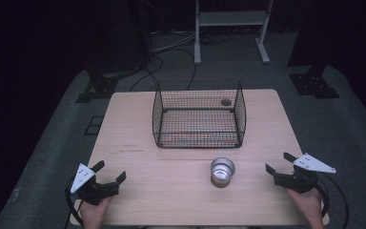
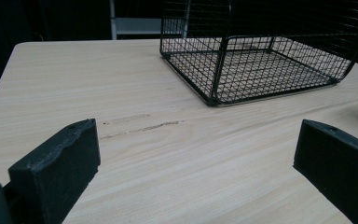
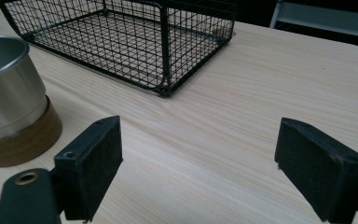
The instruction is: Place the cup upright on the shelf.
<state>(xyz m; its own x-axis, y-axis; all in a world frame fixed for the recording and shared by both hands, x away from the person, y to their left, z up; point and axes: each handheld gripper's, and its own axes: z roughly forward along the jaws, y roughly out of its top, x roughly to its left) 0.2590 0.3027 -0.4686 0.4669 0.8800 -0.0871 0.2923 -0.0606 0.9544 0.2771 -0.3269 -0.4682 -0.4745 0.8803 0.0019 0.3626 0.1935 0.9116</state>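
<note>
The steel cup stood upright near the wire basket. The right gripper and left gripper rested apart from it, their 2 pairs of jaws spread wide, grasping nothing.

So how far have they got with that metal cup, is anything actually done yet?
Nothing looks done yet. The metal cup stands upright on the table, outside the wire basket, which looks empty. Nothing is in hand: the left gripper and right gripper both rest open, apart from the cup. Everything remains: probably grasping the cup, perhaps moving it to the basket.
</note>
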